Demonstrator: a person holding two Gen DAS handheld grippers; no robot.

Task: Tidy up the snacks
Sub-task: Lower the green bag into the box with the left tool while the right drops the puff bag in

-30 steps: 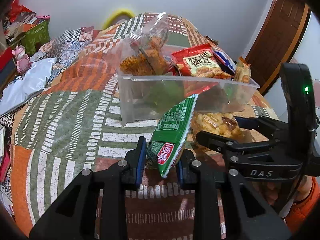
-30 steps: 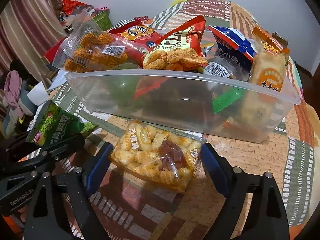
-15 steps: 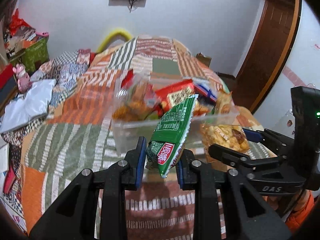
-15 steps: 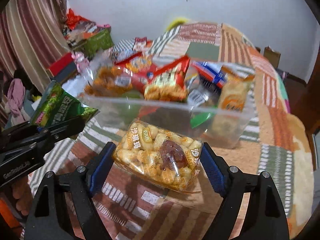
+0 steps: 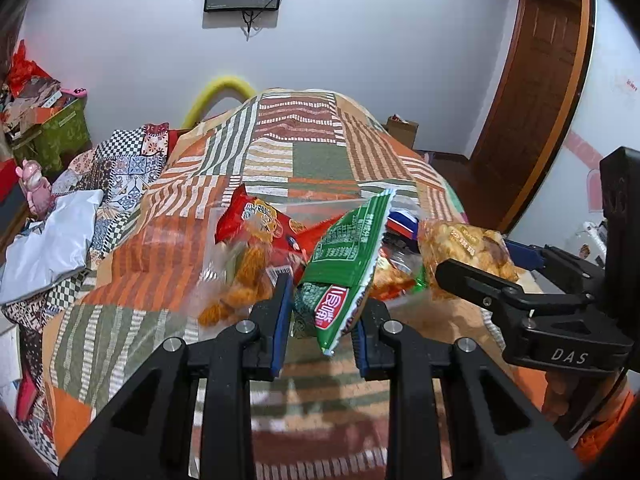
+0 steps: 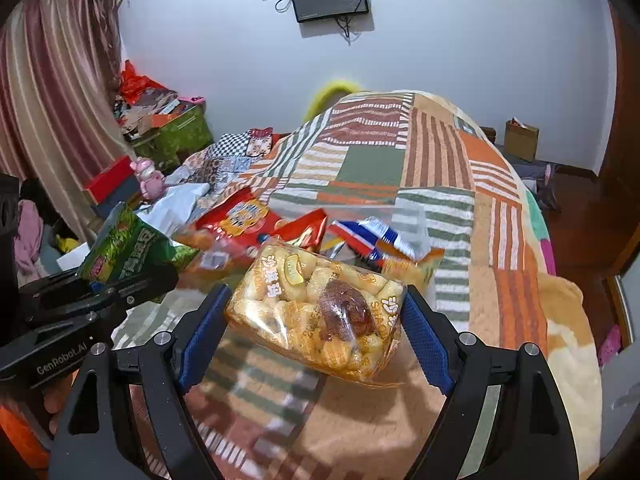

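Both grippers have risen above the clear bin [image 5: 320,208] on the bed. The left gripper [image 5: 320,320] pinches a green packet [image 5: 344,264]; the right gripper [image 6: 316,320] clamps a clear puffed-snack bag [image 6: 320,312]. Both are light and crushable: hold by the edges.

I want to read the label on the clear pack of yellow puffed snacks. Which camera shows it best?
The right wrist view: the clear snack pack fills its centre, printed top facing the camera, clamped in the right gripper. The left wrist view shows it only side-on, at the right, partly hidden by a finger.
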